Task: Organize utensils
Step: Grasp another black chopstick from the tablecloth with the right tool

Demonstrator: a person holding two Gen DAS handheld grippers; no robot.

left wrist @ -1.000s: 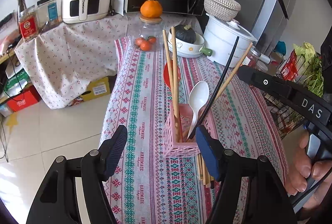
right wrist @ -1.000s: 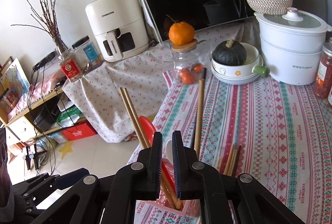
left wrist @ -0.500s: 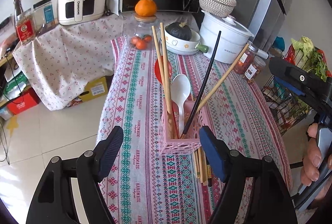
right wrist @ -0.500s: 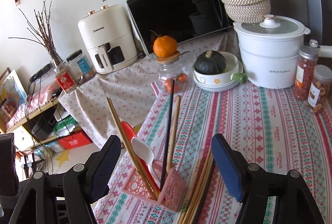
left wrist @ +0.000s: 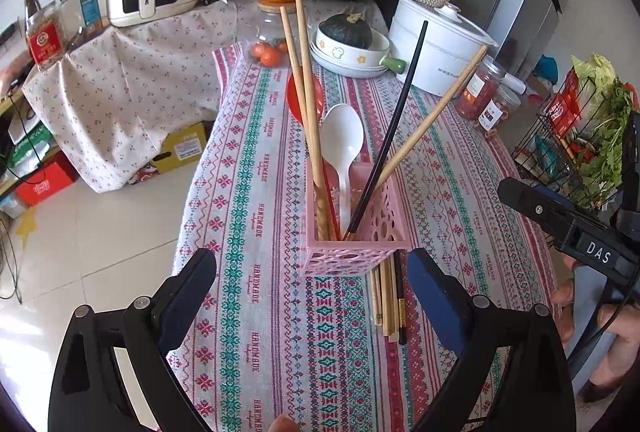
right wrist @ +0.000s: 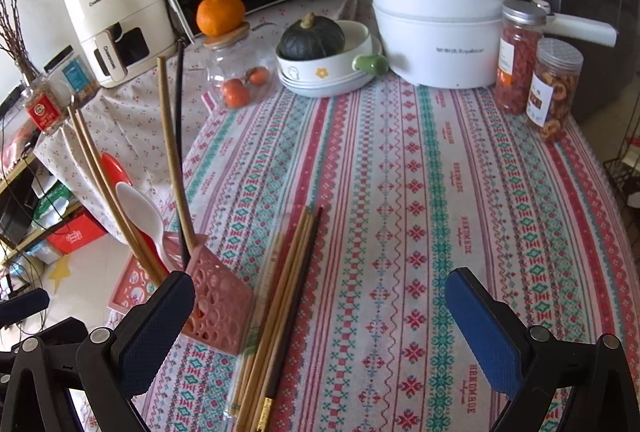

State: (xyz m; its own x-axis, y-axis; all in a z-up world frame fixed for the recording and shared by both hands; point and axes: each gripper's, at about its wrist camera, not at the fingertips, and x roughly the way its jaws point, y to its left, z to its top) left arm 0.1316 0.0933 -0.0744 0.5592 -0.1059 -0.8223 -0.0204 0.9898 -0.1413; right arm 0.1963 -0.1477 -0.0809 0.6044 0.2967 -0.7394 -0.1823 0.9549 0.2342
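Observation:
A pink perforated utensil basket [left wrist: 356, 232] stands on the patterned tablecloth. It holds wooden chopsticks [left wrist: 306, 104], a black chopstick [left wrist: 394, 128], a white spoon [left wrist: 342, 144] and a red spoon [left wrist: 294, 96]. Several loose chopsticks [right wrist: 284, 308] lie flat on the cloth beside the basket [right wrist: 216, 304]. My left gripper [left wrist: 312, 272] is open and empty, just in front of the basket. My right gripper [right wrist: 320, 312] is open and empty above the loose chopsticks; its body shows at the right in the left wrist view [left wrist: 568, 224].
At the back of the table stand a white cooker [right wrist: 440, 24], a bowl with a dark squash [right wrist: 316, 40], a glass jar topped by an orange [right wrist: 236, 72] and two snack jars [right wrist: 536, 72]. A wire basket of vegetables [left wrist: 580, 136] stands to the right. The table's left edge drops to the floor.
My right gripper opened, letting go of the chopstick now in the basket, and drew back to the right over the loose chopsticks. My left gripper eased back slightly from the basket.

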